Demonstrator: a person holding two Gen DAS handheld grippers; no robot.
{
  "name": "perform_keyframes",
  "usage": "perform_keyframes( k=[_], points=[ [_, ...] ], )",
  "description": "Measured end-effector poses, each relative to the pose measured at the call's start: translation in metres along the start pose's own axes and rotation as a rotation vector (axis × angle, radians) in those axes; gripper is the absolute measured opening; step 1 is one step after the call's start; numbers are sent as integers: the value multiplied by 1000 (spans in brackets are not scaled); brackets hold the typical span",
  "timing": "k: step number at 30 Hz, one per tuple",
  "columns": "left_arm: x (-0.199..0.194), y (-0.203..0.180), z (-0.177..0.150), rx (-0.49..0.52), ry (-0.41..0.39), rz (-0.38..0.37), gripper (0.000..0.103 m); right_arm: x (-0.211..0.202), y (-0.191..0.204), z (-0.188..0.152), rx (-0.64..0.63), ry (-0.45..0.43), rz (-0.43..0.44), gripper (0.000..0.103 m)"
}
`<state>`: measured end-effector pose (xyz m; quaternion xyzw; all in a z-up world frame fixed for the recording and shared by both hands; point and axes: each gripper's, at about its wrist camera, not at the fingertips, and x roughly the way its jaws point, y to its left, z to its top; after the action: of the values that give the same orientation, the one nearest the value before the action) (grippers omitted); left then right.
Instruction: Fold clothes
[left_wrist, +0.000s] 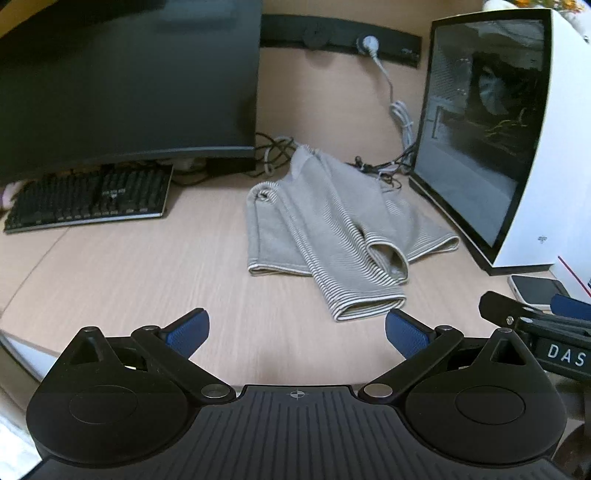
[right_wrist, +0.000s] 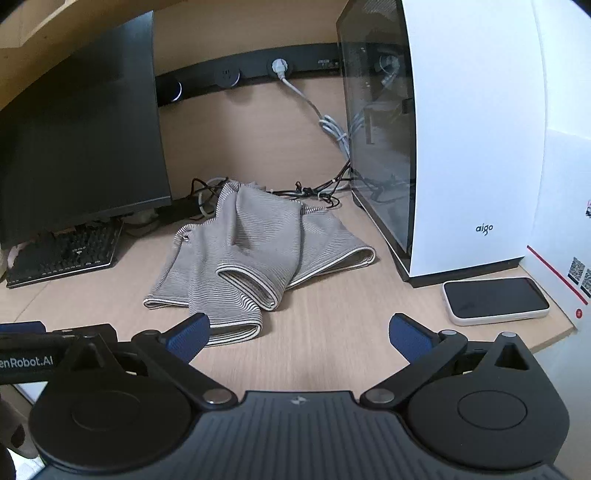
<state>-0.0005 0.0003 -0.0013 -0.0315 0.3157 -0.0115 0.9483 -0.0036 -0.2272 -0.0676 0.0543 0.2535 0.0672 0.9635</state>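
1. Left wrist view: my left gripper (left_wrist: 297, 332) hangs above the near edge of the desk (left_wrist: 129, 280), jaws spread wide, nothing between the blue pads (left_wrist: 188, 330).
2. The striped garment (left_wrist: 325, 229) lies crumpled ahead and a little to the right, toward the desk's back right corner, between the keyboard (left_wrist: 92, 199) and the white PC case (left_wrist: 517, 140). One sleeve cuff (left_wrist: 369, 306) reaches nearest, just beyond my right-hand pad, not touching.
3. Its long axis runs from the back edge toward me, slanting right.
4. The right gripper (left_wrist: 535, 321) shows at the frame's right edge.
5. Right wrist view: right gripper (right_wrist: 299, 334) also released, empty, over the near edge.
6. Here the garment (right_wrist: 258, 243) sits ahead and left; the cuff (right_wrist: 232, 330) lies just behind the left-hand pad (right_wrist: 190, 334). A phone (right_wrist: 495, 299) rests by the right edge, well apart from the cloth.
7. Judgement: the cuff lies between both grippers, about equally near; nothing is folded yet, so spreading the cloth flat comes first.
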Motion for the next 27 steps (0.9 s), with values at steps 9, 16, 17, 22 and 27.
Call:
perform_keyframes(
  k=[9,16,17,22,27],
  points=[
    [2,-3,6,13,7,23,103,-5,-4,0,4,-13,22,103],
    [2,-5,0,16,4,10,103,-2,-2,-5,-2,-7,13,103],
    [1,-5,0,15,4,12,103,-2,-3,-5,-2,-7,15,103],
    [2,-3,2,3,18,17,103,-1,-7,-4,2,-5,20,103],
    [4,-1,3,-1,29,20,103,0,-9,-5,4,-7,21,103]
  ],
)
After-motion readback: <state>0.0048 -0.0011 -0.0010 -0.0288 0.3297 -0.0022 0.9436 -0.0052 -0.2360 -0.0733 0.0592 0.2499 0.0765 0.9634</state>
